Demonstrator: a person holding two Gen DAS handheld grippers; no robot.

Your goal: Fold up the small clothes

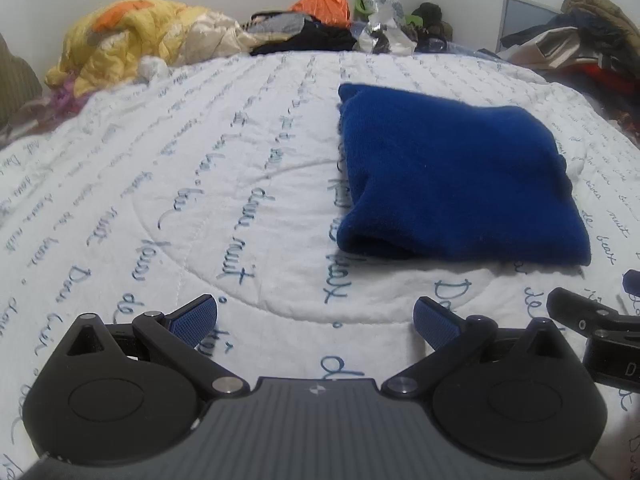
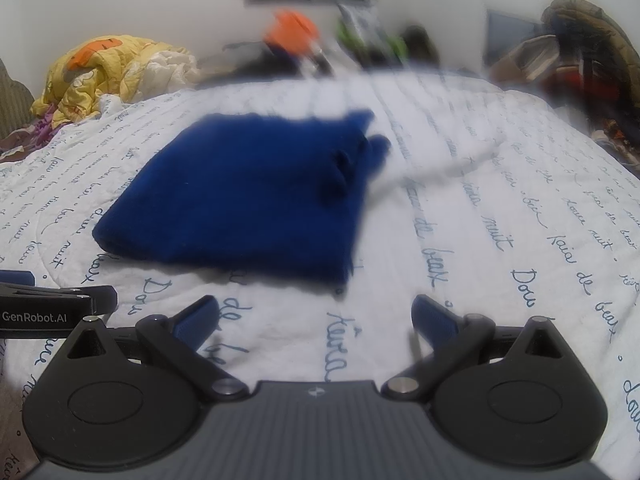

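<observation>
Far left, a puffy yellow quilted duvet (image 1: 132, 40) lies heaped at the bed's head. The white quilted bedspread (image 1: 200, 184), stitched in curves and printed with blue cursive script, stretches across. The left gripper (image 1: 316, 316) hovers low, its textured blue pads spread wide, holding nothing. Ahead and right sits the blue garment (image 1: 452, 176), a fuzzy knit folded into a thick rectangle with a rolled near edge. The right gripper (image 2: 314, 316) is likewise spread wide and empty; its view is blurred, so the garment's far corner looks possibly rumpled.
</observation>
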